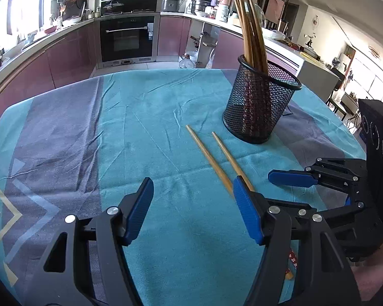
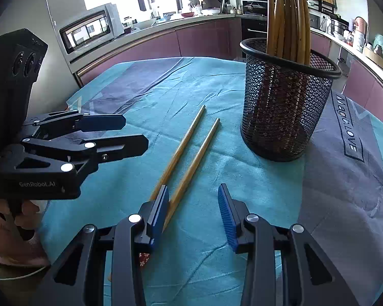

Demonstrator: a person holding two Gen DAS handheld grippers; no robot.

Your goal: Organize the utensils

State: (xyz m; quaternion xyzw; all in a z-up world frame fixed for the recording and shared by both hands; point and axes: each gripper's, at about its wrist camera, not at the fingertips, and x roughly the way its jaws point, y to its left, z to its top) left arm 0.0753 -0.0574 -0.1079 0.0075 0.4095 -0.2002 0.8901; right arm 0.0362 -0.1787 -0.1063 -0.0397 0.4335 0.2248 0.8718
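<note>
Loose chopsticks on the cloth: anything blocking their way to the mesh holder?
Nothing visible. The two loose chopsticks lie flat on the tablecloth beside the mesh holder, with only bare cloth between. The holder already has chopsticks standing in it, but its rim is open on the near side.

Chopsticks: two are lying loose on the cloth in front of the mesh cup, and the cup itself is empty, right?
Not quite. Two chopsticks do lie loose on the cloth in front of the mesh cup, but the cup is not empty: a bundle of chopsticks stands in it, as the right wrist view shows.
</note>
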